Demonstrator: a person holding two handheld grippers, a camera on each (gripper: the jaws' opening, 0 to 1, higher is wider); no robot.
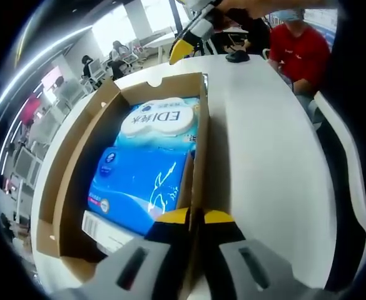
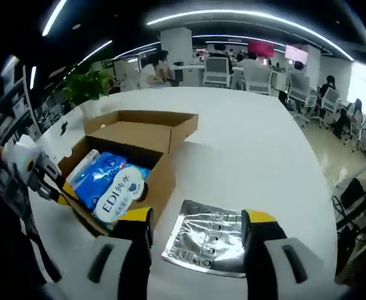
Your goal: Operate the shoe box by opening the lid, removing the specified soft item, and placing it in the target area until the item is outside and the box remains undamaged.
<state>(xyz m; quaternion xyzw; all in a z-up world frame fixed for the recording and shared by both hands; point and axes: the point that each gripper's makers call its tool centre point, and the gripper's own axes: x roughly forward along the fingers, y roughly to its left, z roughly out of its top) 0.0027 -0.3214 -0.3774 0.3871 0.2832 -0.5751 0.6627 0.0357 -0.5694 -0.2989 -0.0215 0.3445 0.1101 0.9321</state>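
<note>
Office desks, chairs and people fill the background, and under my hands is a broad white table [image 2: 245,144] with the shoe box [image 2: 142,134] sitting open on it, its lid [image 2: 151,119] folded back and standing away from the opening. Inside lies the soft item, a blue pack of wet wipes [image 1: 148,165], flat on the bottom and reaching close to the walls.

My left tongs [image 1: 192,219] are pinched shut on the box's near wall, one yellow tip inside the cardboard and one outside; in the right gripper view they show at that same corner of the box. My right tongs [image 2: 197,220] hang wide open over the table beside the box, holding nothing. Between their jaws on the tabletop lies a silver foil pouch [image 2: 208,240], clear of the box.

I judge the lid step done and the wipes not yet lifted. The risk I see is the cardboard: the wall in my left grip is thin, and pulling or twisting while I steady it could crease or tear it. The pack sits snug, so reaching in with the right tongs could catch a wall or drag the whole box. Its slick wrapper may also slip if I pinch only an edge.
</note>
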